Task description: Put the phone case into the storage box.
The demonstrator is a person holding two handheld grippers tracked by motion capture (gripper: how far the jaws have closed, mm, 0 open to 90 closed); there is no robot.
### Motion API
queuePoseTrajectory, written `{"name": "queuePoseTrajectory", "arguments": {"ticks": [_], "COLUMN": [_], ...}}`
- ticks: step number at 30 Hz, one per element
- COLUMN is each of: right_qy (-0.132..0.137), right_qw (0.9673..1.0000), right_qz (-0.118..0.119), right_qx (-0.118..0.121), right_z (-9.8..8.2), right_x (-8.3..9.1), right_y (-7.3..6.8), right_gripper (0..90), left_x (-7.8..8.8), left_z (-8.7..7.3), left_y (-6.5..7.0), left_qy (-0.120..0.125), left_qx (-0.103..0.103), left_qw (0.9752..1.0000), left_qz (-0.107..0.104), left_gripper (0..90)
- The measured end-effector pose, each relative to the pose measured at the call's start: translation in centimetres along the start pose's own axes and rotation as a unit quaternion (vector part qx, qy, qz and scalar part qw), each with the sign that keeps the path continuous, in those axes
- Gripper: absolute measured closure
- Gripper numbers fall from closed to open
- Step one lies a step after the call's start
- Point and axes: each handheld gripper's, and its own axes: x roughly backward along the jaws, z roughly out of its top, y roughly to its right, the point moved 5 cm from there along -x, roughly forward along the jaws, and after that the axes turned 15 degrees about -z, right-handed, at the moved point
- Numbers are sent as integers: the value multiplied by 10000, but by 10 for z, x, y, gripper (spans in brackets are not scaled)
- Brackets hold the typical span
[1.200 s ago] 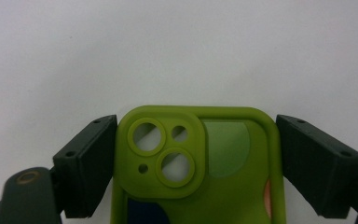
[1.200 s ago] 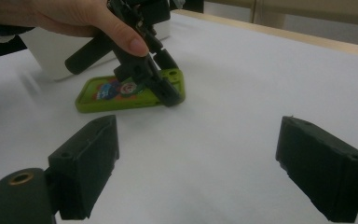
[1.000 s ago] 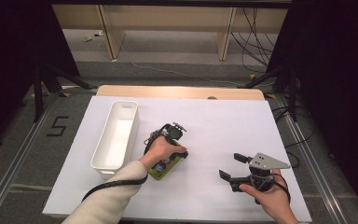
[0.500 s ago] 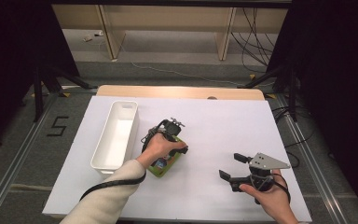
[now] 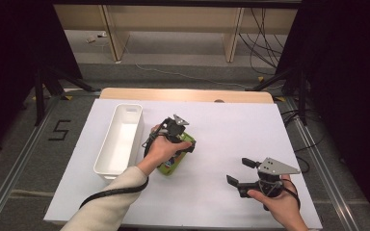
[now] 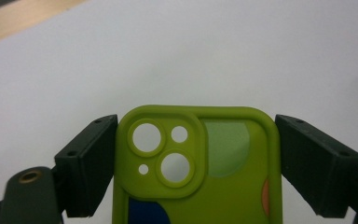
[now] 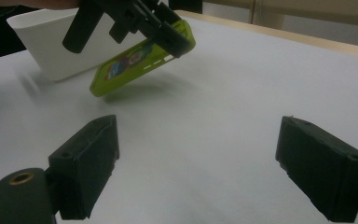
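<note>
Phone case point(image 6: 200, 172), lime green with coloured patches, sits clamped between the left gripper point(image 6: 196, 163) jaws, pads pressing its two long edges near the camera cutouts. In the high view the case point(image 5: 169, 164) is just at 3 o'clock of the white bin point(image 5: 107, 168), mostly under the left hand point(image 5: 161, 149); the left gripper point(image 5: 185, 144) points toward 2 o'clock. Right gripper view shows the case point(image 7: 140, 58) tilted, gripped end up, low end toward the table point(image 7: 242, 93); whether that low corner touches the sheet or hangs just off it I can't tell, shadow sits right beneath. Bin point(image 7: 51, 42) is right behind it, at 10 o'clock from the case in that view. Right gripper point(image 5: 238, 174) hangs at 5 o'clock of the table in the high view, well apart from the case, jaws spread wide, nothing between them; right hand point(image 5: 277, 199) holds it low over bare sheet. Progress, as a judgement: grasp is done and the lift looks under way, case secured. Left to do, likely: carry it over the bin rim at 9 o'clock and let go inside; bin interior looks empty, so no placing done yet. Right side has no part in it so far.
</note>
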Motion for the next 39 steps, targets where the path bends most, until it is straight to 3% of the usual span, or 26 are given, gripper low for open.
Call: {"name": "queuePoseTrajectory", "arguments": {"ticks": [16,28,39], "right_qy": [-1,30,37], "right_qw": [10000,10000,10000], "right_qz": [-2,1,-4], "right_qx": [0,-5,-10], "right_z": [0,1,1], "right_x": [0,1,1], "right_y": [0,0,0], "right_gripper": [144,144,144], "left_x": [23,35,48], "left_z": [17,25,33], "left_y": [4,6,6], "left_qy": [737,906,1174], "left_qx": [-200,-298,-340], "left_qw": [9968,9951,9919], "left_qz": [240,244,336], "left_gripper": [165,165,165]}}
